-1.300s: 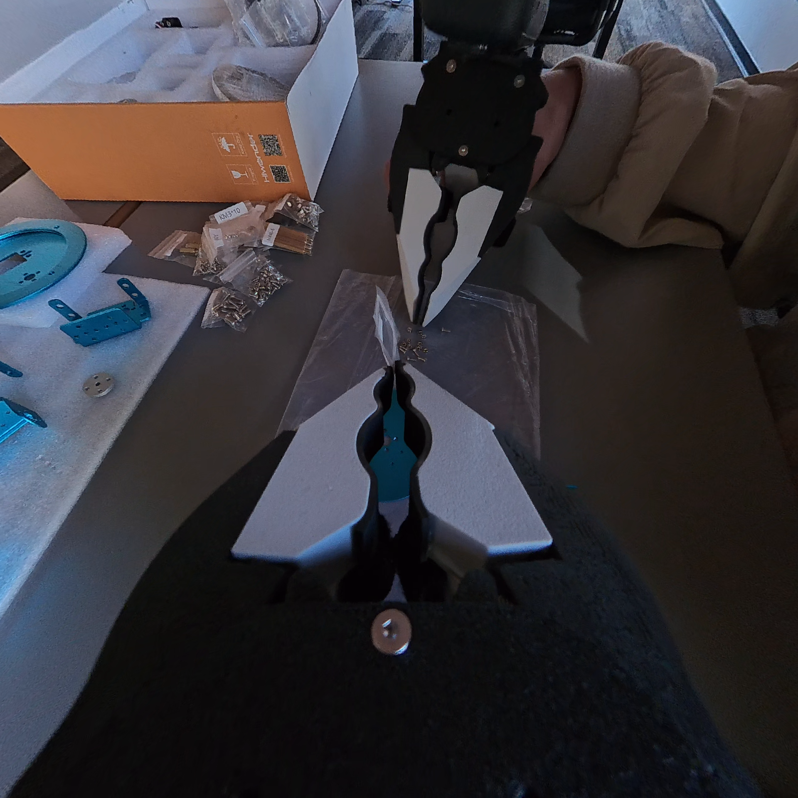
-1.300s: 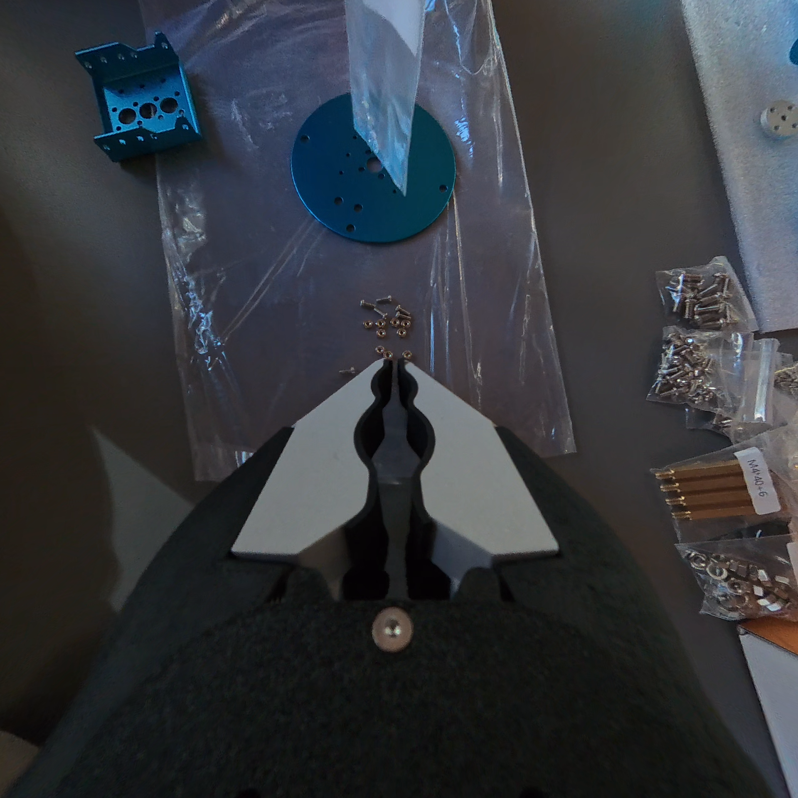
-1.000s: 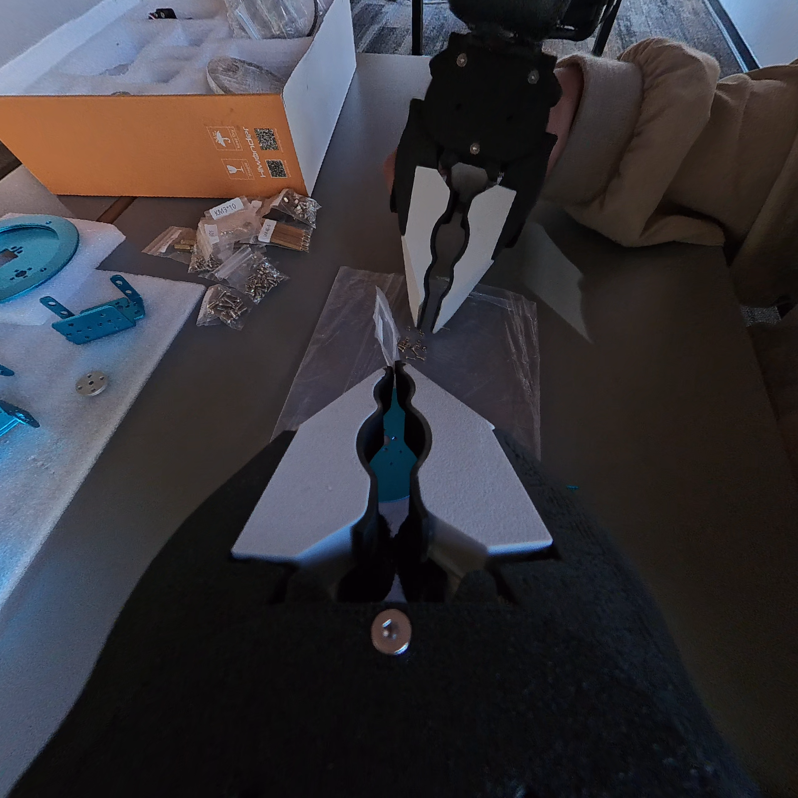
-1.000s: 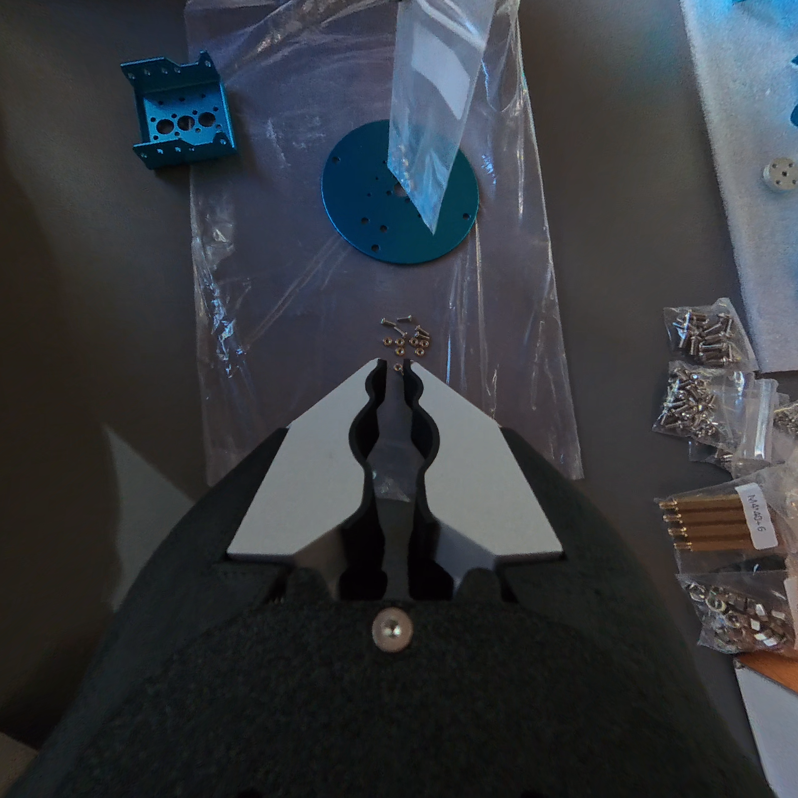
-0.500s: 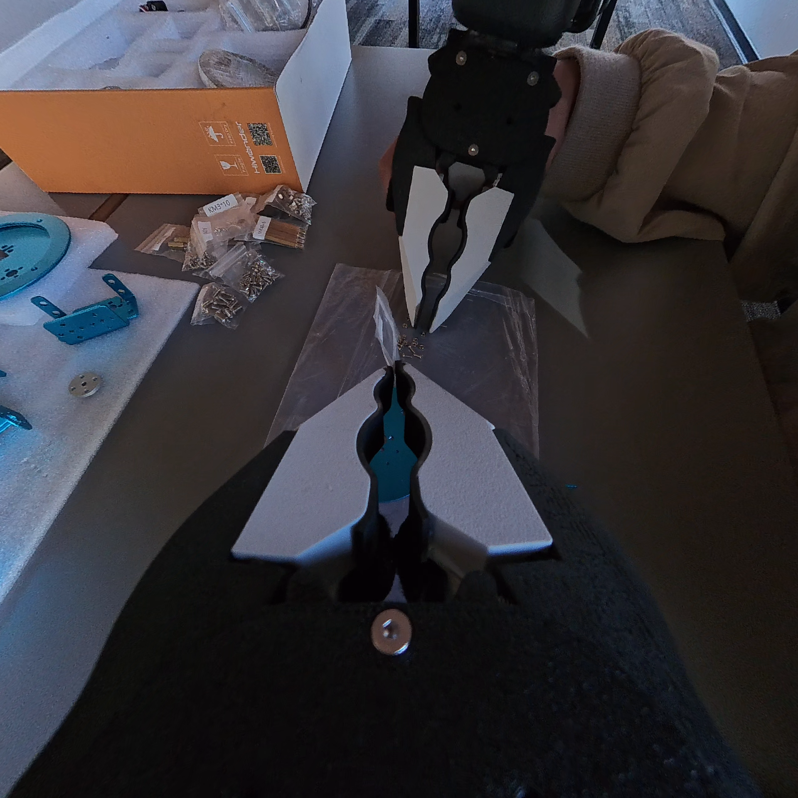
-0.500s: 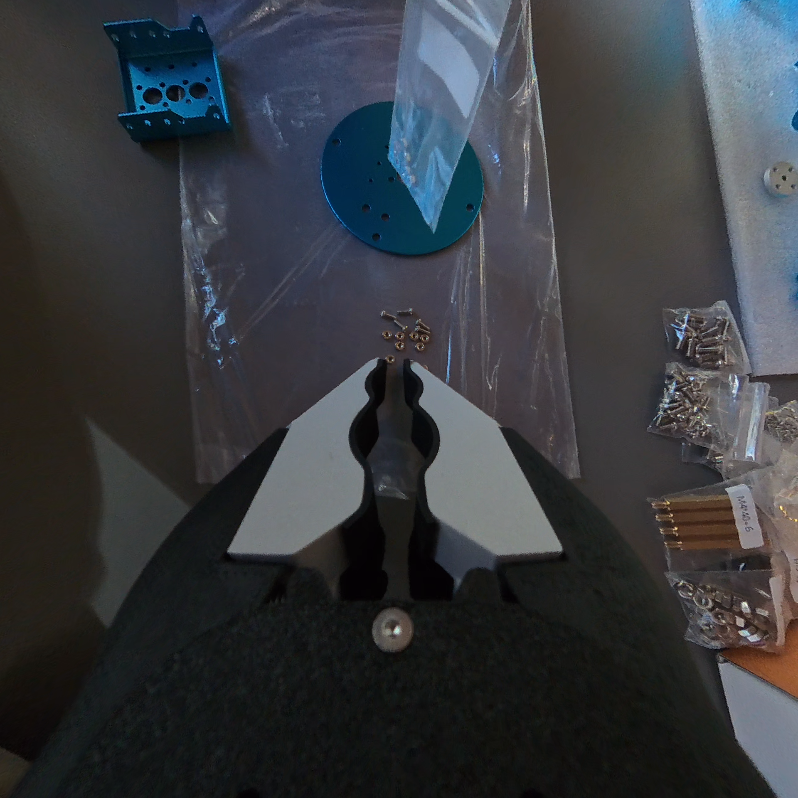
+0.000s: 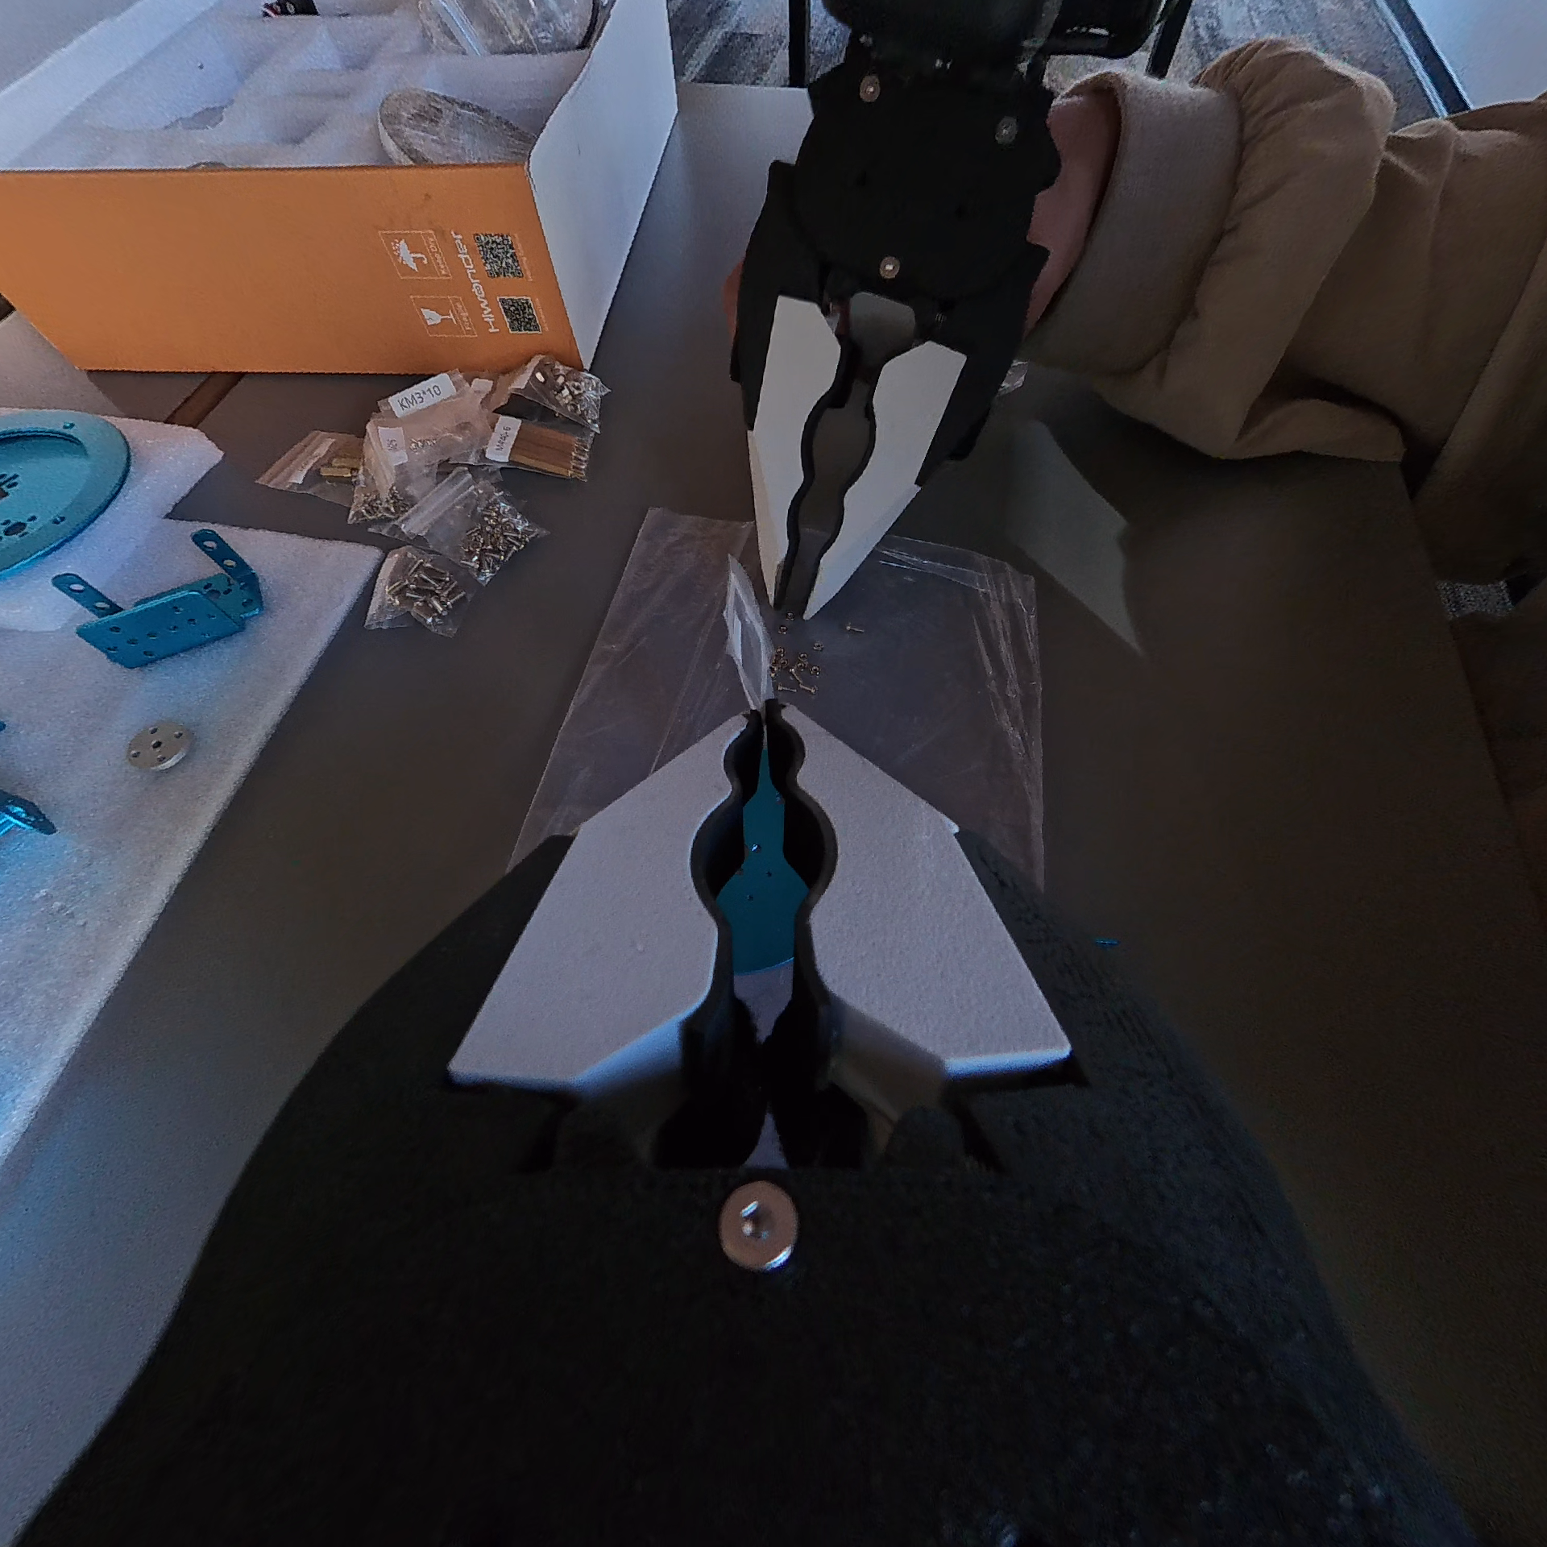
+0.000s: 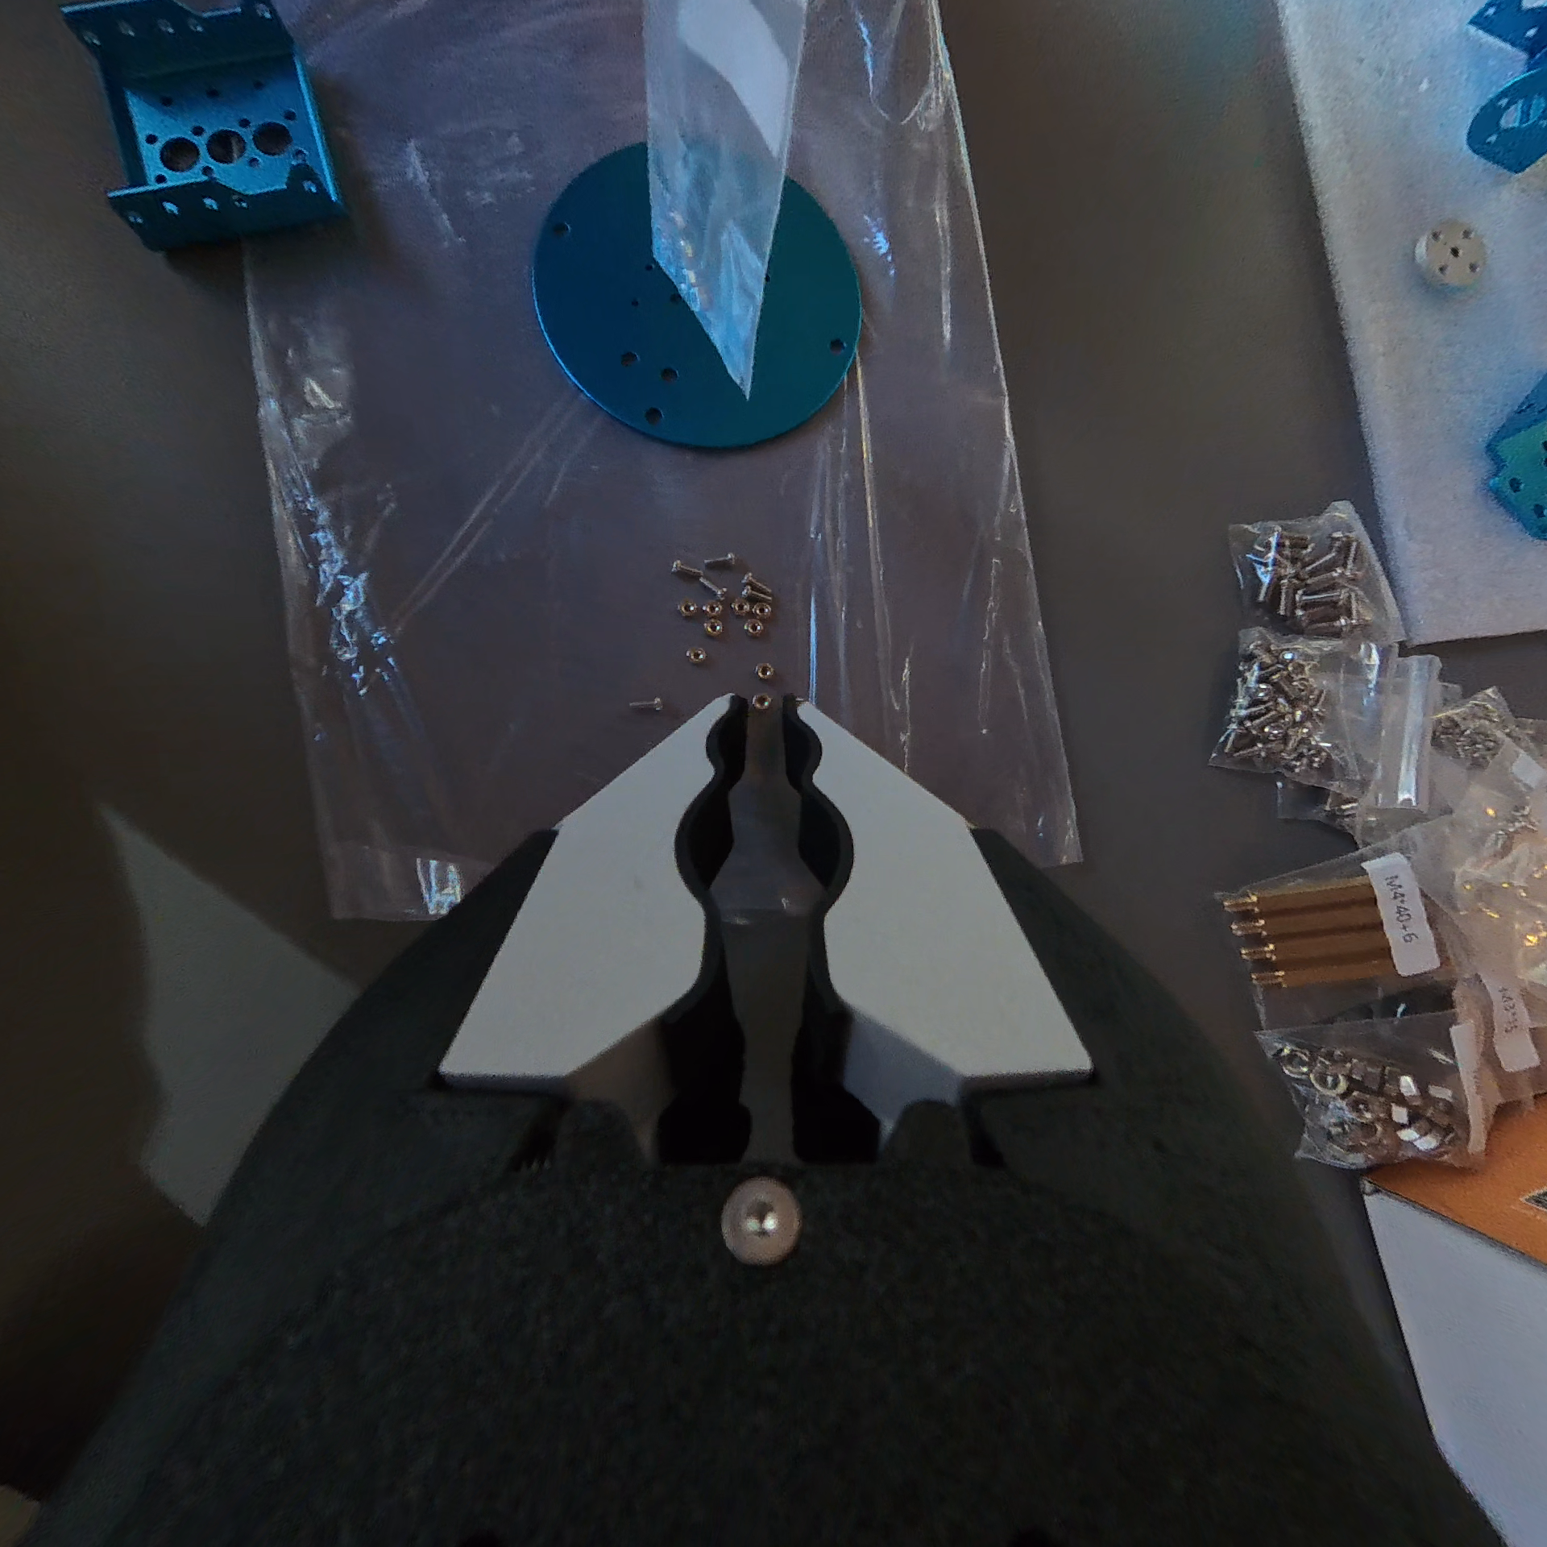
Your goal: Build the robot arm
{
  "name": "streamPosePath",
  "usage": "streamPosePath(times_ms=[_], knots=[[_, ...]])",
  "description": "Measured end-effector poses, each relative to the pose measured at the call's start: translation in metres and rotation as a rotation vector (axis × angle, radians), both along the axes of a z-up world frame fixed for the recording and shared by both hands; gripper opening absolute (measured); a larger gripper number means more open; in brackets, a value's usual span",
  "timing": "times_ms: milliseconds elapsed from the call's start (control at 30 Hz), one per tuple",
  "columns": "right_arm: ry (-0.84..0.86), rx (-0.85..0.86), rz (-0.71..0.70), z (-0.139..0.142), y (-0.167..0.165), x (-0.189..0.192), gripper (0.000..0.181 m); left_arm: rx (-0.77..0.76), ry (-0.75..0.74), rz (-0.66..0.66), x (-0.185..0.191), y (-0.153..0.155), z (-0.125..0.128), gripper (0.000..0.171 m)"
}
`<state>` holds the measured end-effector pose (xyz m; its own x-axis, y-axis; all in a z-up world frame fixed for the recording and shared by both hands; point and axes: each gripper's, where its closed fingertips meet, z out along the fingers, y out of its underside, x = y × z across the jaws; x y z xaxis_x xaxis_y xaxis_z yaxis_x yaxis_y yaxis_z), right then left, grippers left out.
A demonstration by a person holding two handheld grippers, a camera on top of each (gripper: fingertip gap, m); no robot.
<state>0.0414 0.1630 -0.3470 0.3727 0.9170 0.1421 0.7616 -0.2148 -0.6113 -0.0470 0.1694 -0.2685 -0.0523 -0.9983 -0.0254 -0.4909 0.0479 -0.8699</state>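
Note:
My left gripper (image 7: 766,713) is shut on the corner of a small clear bag (image 7: 747,632), which also hangs into the right wrist view (image 8: 720,209). It is held above a blue round plate (image 8: 603,335) that lies on a clear plastic sheet (image 8: 502,586). Several tiny nuts and screws (image 8: 724,607) lie loose on the sheet. My right gripper (image 8: 760,701) points down at them, its jaws a narrow gap apart, with one nut lying between the tips. It also shows in the left wrist view (image 7: 795,604), held by a person's hand in a tan sleeve (image 7: 1214,251).
A blue bracket (image 8: 218,159) lies beside the sheet's far left corner. Several bags of screws and standoffs (image 8: 1306,586) lie to the right. White foam (image 7: 125,795) carries more blue parts (image 7: 159,619). An open orange box (image 7: 251,268) stands beyond the bags. The left gripper's tips are roughly 12 cm from the right gripper's.
My right gripper has drawn back a little from the pile, so a few nuts and a screw near its tips show again. The left gripper still holds the bag, almost unmoved.

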Motion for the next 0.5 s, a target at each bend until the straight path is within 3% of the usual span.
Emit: streamPosePath(times_ms=[367, 500], knots=[[0.038, -0.037, -0.021, 0.0, 0.002, 0.0, 0.002, 0.002, 0.0, -0.006, 0.001, -0.002, 0.0, 0.0], [0.129, -0.003, -0.02, 0.02, 0.004, -0.004, 0.0, 0.008, 0.001, -0.013, 0.003, -0.004, 0.0, 0.0]])
